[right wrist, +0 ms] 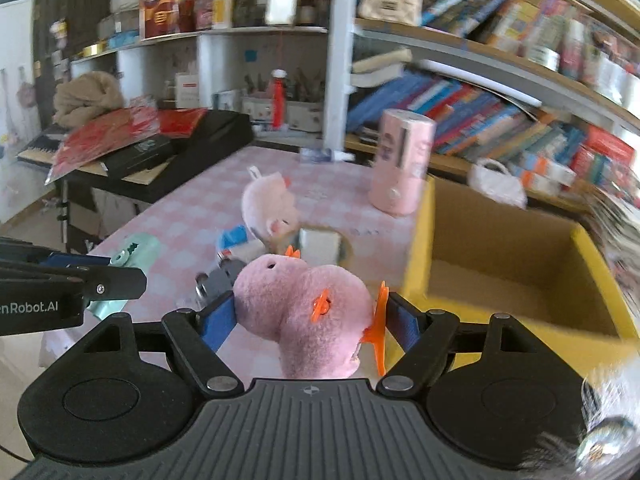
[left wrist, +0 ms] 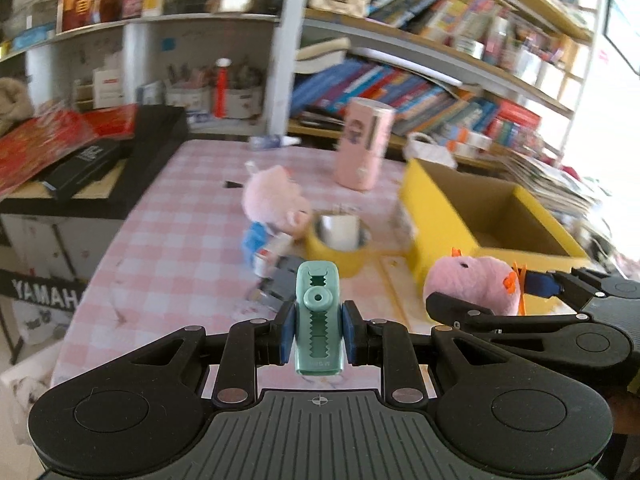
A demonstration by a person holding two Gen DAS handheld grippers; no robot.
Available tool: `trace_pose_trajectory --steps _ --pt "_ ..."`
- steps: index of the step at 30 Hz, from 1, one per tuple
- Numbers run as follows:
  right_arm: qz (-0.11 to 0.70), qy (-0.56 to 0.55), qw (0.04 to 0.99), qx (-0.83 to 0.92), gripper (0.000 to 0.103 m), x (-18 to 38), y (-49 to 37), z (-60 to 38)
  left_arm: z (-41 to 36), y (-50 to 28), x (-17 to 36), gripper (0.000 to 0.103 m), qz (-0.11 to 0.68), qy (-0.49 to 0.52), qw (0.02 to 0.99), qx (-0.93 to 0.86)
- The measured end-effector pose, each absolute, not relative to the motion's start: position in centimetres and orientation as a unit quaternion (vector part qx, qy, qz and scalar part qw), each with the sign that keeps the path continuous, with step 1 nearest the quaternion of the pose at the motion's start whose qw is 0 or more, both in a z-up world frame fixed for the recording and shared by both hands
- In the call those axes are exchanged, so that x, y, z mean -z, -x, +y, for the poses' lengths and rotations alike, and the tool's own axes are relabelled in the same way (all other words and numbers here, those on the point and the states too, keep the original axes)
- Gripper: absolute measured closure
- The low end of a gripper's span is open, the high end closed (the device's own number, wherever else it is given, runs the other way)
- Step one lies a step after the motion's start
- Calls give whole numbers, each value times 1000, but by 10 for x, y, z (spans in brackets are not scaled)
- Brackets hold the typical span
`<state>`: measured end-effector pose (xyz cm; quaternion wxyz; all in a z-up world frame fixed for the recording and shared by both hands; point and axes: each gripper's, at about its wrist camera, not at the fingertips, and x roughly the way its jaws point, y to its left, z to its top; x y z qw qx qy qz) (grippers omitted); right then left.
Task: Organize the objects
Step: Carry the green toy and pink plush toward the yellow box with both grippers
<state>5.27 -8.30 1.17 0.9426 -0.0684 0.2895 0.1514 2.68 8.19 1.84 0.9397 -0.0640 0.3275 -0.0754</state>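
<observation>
Pink-and-white checked tabletop (left wrist: 168,232), carrying: at centre, a pink plush pig toy in blue clothing (left wrist: 276,204); just right of it, a yellow roll of tape (left wrist: 340,240); farther back, an upright pink cylindrical canister (left wrist: 362,144). An open yellow-sided cardboard box (left wrist: 480,216) stands at the right. Nearest, a teal plastic clip (left wrist: 318,316) sits between the left hand-held gripper (left wrist: 318,332) pads; a second pink plush pig with orange trim (right wrist: 304,312) sits in the right hand-held gripper (right wrist: 308,320), beside the box's near left corner.
</observation>
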Motion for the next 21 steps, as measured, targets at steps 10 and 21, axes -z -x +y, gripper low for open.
trace_pose_trajectory --steps 10,21 --pt "315 8 948 -46 26 -3 6 -128 43 2 -18 80 326 21 929 173" --pt "326 -40 944 43 26 4 49 -165 6 15 -18 80 319 -26 912 256"
